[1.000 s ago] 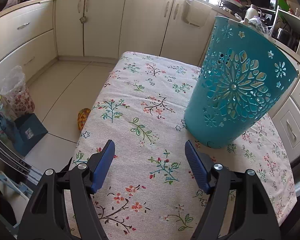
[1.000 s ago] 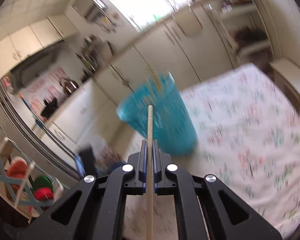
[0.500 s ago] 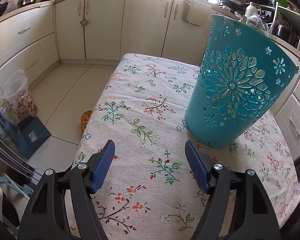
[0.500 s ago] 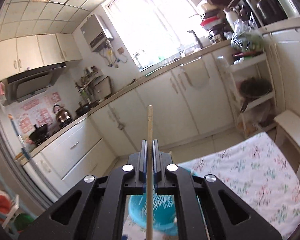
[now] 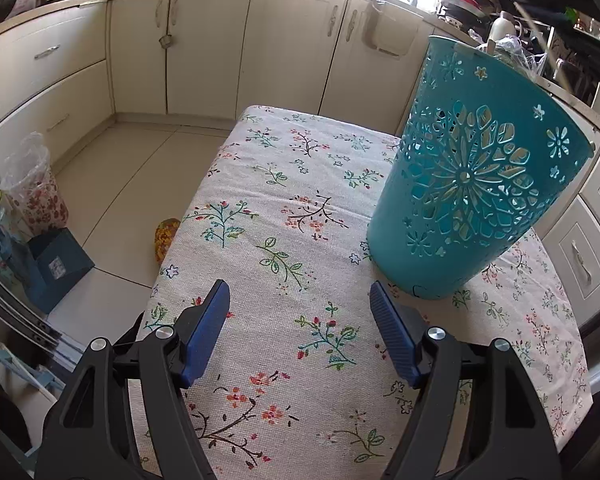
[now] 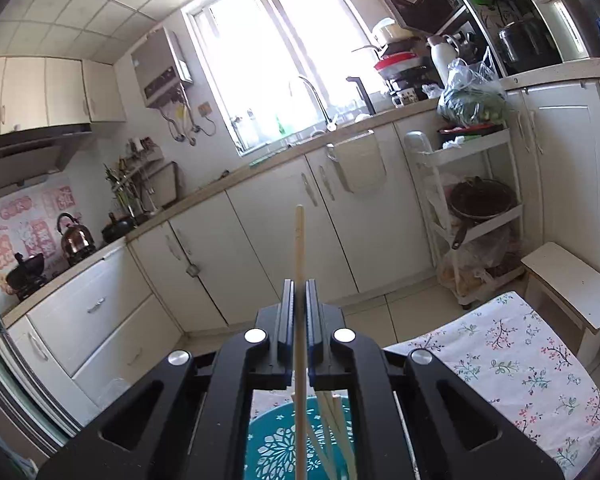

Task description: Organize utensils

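Right wrist view: right gripper (image 6: 299, 292) clamps one wooden chopstick (image 6: 299, 248), long axis upright, directly above the teal perforated basket (image 6: 284, 444) holding more chopsticks. Basket stands near the table's right edge. Left gripper (image 5: 298, 312), jaws apart, empty, waits beside it.

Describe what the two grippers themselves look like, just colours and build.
Both match: the left tool and right tool have black plastic frames with triangular cut-outs, round silver screw heads at the joints, and blue ribbed pads lining the fingers. No cables or markings show.
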Available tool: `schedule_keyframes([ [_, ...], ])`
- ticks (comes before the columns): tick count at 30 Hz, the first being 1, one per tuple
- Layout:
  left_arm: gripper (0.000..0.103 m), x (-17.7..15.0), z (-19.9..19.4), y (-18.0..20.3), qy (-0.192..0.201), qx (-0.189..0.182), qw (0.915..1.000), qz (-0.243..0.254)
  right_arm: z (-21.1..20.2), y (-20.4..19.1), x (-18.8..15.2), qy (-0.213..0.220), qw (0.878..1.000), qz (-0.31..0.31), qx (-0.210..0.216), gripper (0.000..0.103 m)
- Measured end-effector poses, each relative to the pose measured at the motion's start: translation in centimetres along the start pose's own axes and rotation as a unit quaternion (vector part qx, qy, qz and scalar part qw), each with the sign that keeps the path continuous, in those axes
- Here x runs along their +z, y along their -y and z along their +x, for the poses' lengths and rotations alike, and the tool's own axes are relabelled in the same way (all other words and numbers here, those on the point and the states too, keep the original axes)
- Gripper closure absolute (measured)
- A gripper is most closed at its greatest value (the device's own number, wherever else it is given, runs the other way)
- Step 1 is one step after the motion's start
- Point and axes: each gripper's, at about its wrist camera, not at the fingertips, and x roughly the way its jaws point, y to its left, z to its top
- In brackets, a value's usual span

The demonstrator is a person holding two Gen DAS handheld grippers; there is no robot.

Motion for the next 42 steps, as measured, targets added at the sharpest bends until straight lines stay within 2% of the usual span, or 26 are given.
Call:
schedule_keyframes([
  [4,0.034,0.0,0.1,-0.3,-0.001,-0.004,1.0000,-0.008,0.6,-0.5,-1.2,-0.024,1.000,-0.015,-0.012,0.097],
  [7,0.034,0.0,0.2,-0.4,-0.001,-0.005,0.9999,-0.011,0.9,-0.9,-2.8,-0.060,0.997,-0.041,-0.015,0.097],
  [12,0.033,0.0,0.4,-0.8,-0.004,-0.005,0.9998,-0.020,-2.3,-1.3,-5.2,-0.088,0.992,-0.091,-0.002,0.094],
  [13,0.031,0.0,0.4,-0.9,-0.005,-0.005,0.9997,-0.022,-3.7,-1.2,-5.7,-0.087,0.992,-0.095,0.001,0.087],
  [14,0.029,0.0,0.4,-0.9,-0.005,-0.005,0.9997,-0.025,-4.9,-1.2,-6.1,-0.090,0.991,-0.096,0.003,0.071],
  [16,0.026,0.1,0.3,-1.1,-0.004,0.001,0.9996,-0.027,-7.5,-0.7,-7.0,-0.099,0.990,-0.096,0.007,0.049],
  [18,0.025,0.2,-0.4,-1.0,-0.007,0.017,0.9997,-0.018,-11.0,0.4,-8.8,-0.114,0.990,-0.087,0.003,0.045],
  [20,0.023,0.1,-1.8,-0.9,-0.007,0.027,0.9996,-0.006,-13.4,1.3,-10.7,-0.145,0.986,-0.081,-0.004,0.031],
  [21,0.020,0.1,-3.0,-0.9,-0.003,0.027,0.9996,-0.001,-14.3,1.9,-11.5,-0.158,0.985,-0.075,-0.015,0.028],
  [25,0.008,-0.2,-8.3,-0.3,0.018,0.035,0.9988,0.028,-16.8,4.5,-13.7,-0.222,0.973,-0.041,-0.049,0.025],
  [28,0.008,-0.5,-12.5,0.5,0.033,0.040,0.9975,0.048,-18.4,5.0,-12.2,-0.222,0.972,-0.016,-0.070,0.015],
  [31,0.008,-0.9,-16.5,1.9,0.031,0.062,0.9956,0.062,-20.7,3.6,-10.4,-0.195,0.978,-0.017,-0.073,0.008],
  [36,0.008,-2.4,-21.8,3.7,0.025,0.031,0.9961,0.078,-25.2,1.1,-9.4,-0.167,0.984,-0.040,-0.042,0.007],
  [40,0.008,-3.9,-24.6,3.8,0.048,0.044,0.9950,0.076,-27.6,0.8,-10.9,-0.174,0.982,-0.055,-0.057,0.007],
  [42,0.008,-4.3,-25.6,3.8,0.059,0.075,0.9925,0.077,-28.7,0.9,-11.4,-0.173,0.982,-0.050,-0.061,0.007],
])
